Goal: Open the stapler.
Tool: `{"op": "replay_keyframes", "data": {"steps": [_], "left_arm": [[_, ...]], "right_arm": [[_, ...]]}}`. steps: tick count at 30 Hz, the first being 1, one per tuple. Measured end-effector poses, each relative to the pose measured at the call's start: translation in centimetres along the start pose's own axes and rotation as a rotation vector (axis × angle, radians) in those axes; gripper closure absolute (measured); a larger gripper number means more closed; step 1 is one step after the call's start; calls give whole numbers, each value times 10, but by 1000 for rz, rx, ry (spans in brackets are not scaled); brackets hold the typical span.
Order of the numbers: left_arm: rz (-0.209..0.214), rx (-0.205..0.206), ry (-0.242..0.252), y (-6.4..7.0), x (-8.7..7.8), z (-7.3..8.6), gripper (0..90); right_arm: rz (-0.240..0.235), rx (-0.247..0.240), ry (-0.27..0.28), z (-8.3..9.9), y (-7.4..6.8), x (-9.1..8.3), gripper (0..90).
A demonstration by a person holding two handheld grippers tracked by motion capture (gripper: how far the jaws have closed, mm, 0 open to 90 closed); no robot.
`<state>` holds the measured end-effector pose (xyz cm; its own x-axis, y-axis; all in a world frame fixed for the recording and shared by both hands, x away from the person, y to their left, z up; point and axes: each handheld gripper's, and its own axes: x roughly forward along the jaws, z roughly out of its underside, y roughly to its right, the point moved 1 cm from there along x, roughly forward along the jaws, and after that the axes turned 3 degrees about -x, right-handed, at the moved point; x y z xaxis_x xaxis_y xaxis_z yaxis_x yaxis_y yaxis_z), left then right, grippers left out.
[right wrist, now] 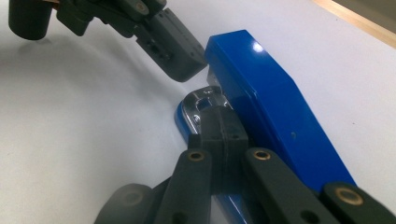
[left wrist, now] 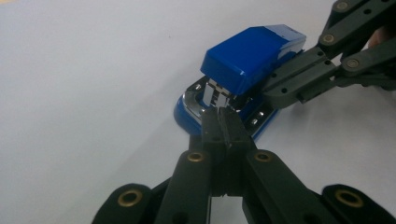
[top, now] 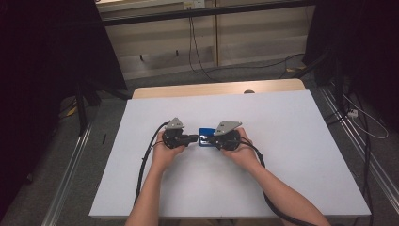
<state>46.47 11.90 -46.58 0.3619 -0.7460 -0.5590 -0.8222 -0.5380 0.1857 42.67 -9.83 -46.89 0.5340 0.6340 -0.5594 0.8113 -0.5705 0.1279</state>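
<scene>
While bare table [top: 291,155] surrounds the stapler [top: 205,133], both closed grippers [top: 197,138] [top: 211,139] touch it mid-table.

Both forearms enter from the bottom of the high view and converge toward the middle of the frame, each hand wrapped around its tool. The left gripper [top: 194,138] points rightward with its jaws pressed together, and the right gripper [top: 207,140] points leftward, jaws likewise closed. Their tips nearly meet at the frame's centre.

The high view looks down on the table [top: 291,155]; both gripper views close in on its stapler [left wrist: 243,65].
</scene>
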Motion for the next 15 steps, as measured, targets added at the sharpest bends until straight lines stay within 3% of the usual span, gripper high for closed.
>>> {"op": "replay_keyframes", "data": {"steps": [6, 15], "left_arm": [[6, -10, 12, -1, 3, -1, 900], [9, 23, 16, 1, 1, -9, 900]], "right_arm": [[-2, 5, 0, 0, 0, 0, 900], [-7, 11, 4, 1, 1, 0, 900]]}}
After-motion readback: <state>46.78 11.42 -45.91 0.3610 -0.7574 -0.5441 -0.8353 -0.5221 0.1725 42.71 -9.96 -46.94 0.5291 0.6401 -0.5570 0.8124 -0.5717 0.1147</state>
